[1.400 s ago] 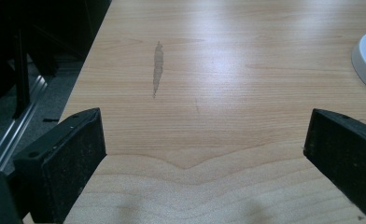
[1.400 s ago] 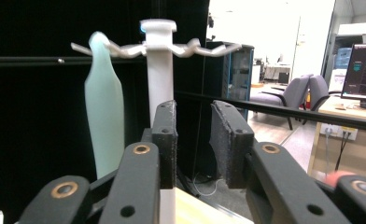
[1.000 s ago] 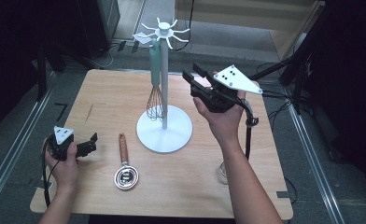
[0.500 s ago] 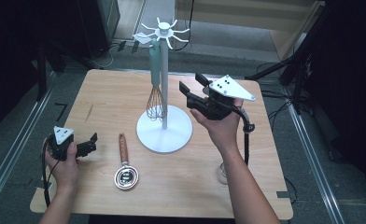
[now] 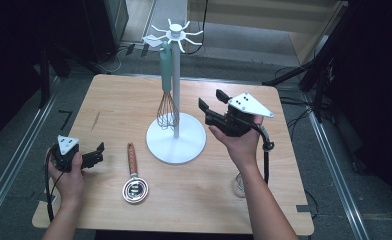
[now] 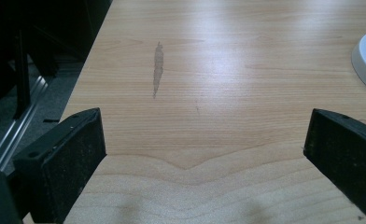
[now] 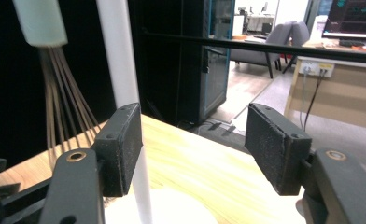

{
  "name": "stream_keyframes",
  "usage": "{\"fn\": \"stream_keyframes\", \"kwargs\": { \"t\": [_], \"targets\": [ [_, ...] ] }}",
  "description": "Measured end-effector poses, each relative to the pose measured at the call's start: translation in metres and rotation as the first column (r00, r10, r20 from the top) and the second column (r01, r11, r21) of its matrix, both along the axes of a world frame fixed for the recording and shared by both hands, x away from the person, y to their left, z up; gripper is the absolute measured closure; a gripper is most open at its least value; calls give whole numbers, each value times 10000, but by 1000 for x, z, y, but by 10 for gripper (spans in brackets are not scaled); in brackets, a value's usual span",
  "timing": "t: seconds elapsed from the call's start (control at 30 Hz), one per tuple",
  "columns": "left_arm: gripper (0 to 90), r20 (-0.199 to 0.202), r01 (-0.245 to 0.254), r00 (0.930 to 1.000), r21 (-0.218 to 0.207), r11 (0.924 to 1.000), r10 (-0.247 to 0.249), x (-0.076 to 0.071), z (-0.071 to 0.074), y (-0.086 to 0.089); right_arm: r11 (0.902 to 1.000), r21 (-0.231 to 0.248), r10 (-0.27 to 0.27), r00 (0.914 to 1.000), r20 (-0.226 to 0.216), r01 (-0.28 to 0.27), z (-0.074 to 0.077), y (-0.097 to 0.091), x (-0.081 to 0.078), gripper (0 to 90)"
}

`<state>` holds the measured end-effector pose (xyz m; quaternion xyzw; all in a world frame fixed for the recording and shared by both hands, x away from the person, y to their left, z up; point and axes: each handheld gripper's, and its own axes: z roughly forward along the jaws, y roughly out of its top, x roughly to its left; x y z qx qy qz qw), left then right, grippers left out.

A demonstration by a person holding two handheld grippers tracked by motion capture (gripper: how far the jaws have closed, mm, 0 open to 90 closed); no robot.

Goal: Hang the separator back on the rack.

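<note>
Mint-handled whisk (image 5: 166,95) hangs on the white stand (image 5: 175,90); the right claw (image 5: 210,102) has just opened wide, empty, and dropped lower beside it. Hanging looks done; left claw (image 5: 97,153) wide.

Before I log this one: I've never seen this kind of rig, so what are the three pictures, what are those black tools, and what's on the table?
A person sits at a wooden table and holds a hand-held two-jaw clamp in each hand. The high view looks down from above; the other two come from small cameras riding on each clamp, looking along its black jaws.

The left gripper rests near the table's left edge, jaws wide apart, with bare wood between them. The right gripper hangs beside the white stand; its jaws have just been opening and nothing is between them.

A whisk with a mint handle hangs from the stand's top hooks. A strainer with a wooden handle lies flat in front of the stand. Neither gripper holds anything.
</note>
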<state>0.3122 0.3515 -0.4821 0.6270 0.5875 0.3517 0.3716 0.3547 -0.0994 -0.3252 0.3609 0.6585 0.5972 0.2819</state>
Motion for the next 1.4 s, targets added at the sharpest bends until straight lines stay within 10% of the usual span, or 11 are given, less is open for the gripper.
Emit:
{"fn": "stream_keyframes", "kwargs": {
  "t": [0.87, 1.4],
  "targets": [
    [0, 25, 6, 10000, 74, 10000, -6, 0, 0, -1, 9870, -264, -1604, 9813, -1063, 1585, -56, -61, -1, 425],
    [0, -3, 24, 10000, 109, 9999, -24, -1, 0, -1, 9672, -472, -2539, 9466, -1987, 2495, -96, -97, -2, 747]
  ]
}}
